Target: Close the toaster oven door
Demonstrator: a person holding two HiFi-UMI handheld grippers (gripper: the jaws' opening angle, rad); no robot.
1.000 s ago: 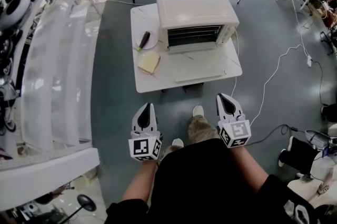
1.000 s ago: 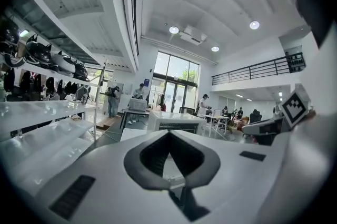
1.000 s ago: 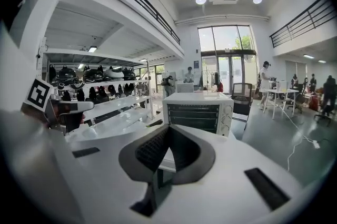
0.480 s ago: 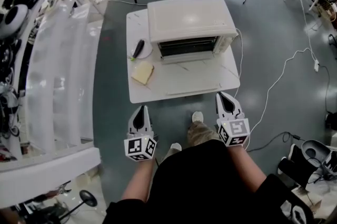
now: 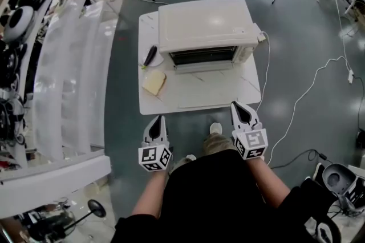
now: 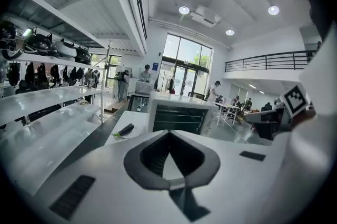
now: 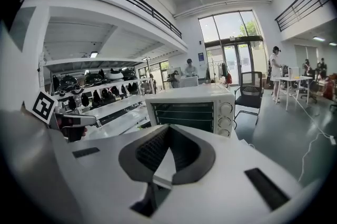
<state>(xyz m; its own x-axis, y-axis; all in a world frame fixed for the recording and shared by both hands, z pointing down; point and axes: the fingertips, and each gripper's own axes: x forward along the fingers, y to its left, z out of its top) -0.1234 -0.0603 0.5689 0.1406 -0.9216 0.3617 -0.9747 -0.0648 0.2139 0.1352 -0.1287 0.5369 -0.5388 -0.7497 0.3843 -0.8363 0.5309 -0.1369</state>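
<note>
Standing on a small white table (image 5: 165, 104), the toaster oven (image 5: 202, 22) faces the person. Its door (image 5: 211, 86) seems to lie folded down flat in front of it, though the glass is hard to make out from above. Left of the oven lie a slice of bread (image 5: 154, 82) and a dark-handled knife (image 5: 150, 55). The left gripper (image 5: 155, 122) and right gripper (image 5: 238, 108) hang by the table's front edge, well apart from the oven, each with jaws pressed together on nothing.
</note>
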